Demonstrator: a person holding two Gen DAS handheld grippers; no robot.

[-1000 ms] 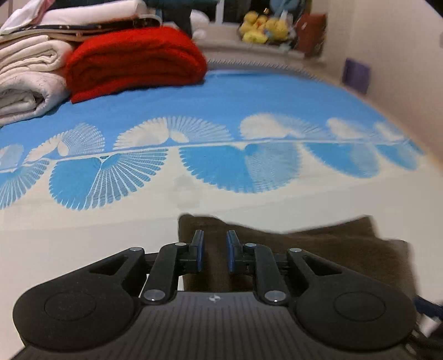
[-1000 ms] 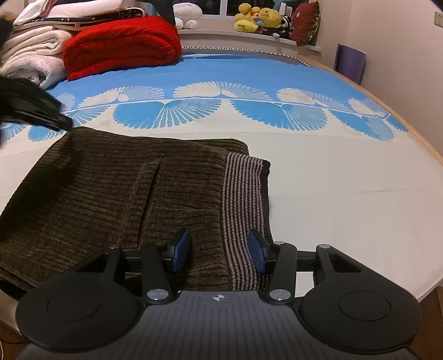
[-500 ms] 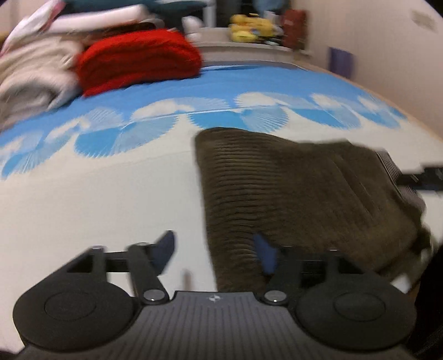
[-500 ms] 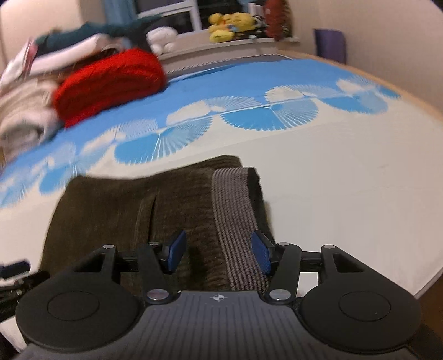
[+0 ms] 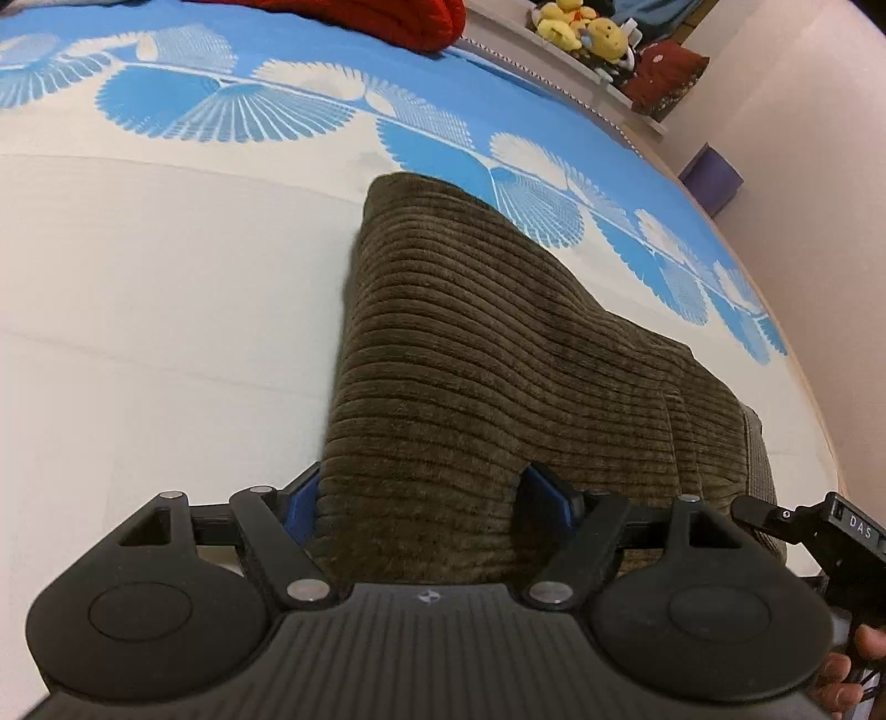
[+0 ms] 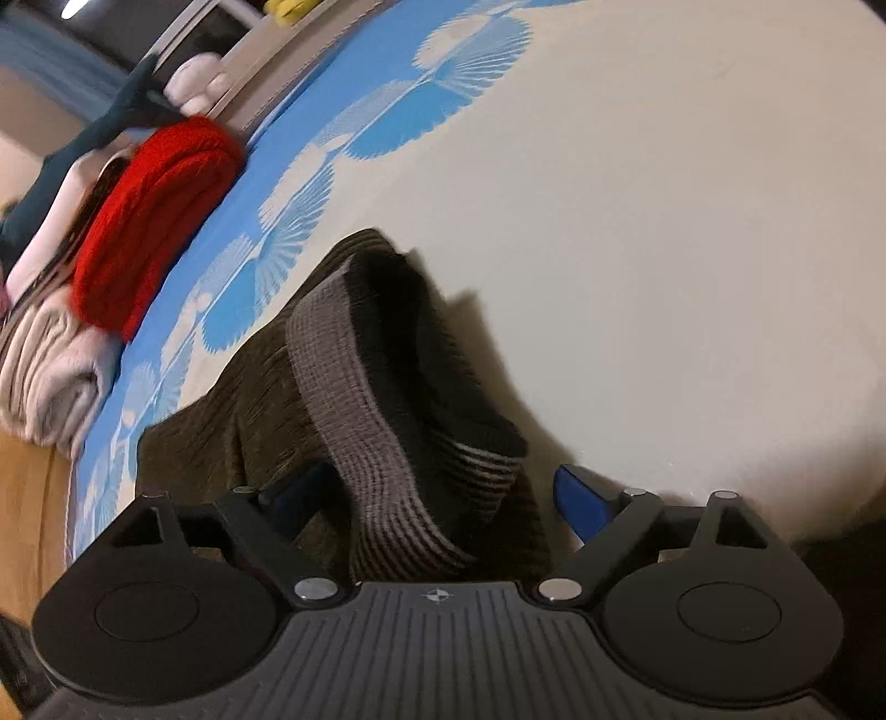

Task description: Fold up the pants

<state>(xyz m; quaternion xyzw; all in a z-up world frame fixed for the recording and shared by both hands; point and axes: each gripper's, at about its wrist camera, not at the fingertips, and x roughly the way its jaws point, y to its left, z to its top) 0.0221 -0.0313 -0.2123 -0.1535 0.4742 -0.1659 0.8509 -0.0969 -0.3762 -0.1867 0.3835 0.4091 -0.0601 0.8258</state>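
The brown corduroy pants (image 5: pixel 498 360) lie folded on the bed. My left gripper (image 5: pixel 426 498) is open, its blue fingers astride the pants' near left edge, the cloth between them. My right gripper (image 6: pixel 443 493) is open and straddles the striped grey waistband (image 6: pixel 354 387) at the pants' right end, which bulges up between the fingers. The brown cloth (image 6: pixel 249 399) stretches away to the left in the right wrist view. Part of the right gripper (image 5: pixel 819 531) shows at the left wrist view's lower right.
The bed cover (image 5: pixel 166 277) is cream with blue fan shapes. A red blanket (image 6: pixel 149 221) and folded pale towels (image 6: pixel 50 376) are stacked at the bed's far side. Yellow plush toys (image 5: pixel 581 27) sit on a ledge. A purple box (image 5: pixel 711 177) stands by the wall.
Both grippers have swung down to the pants' near edge. The left opened from narrow to wide and now straddles the cloth. The right tilted sharply and the waistband has bunched up between its fingers.
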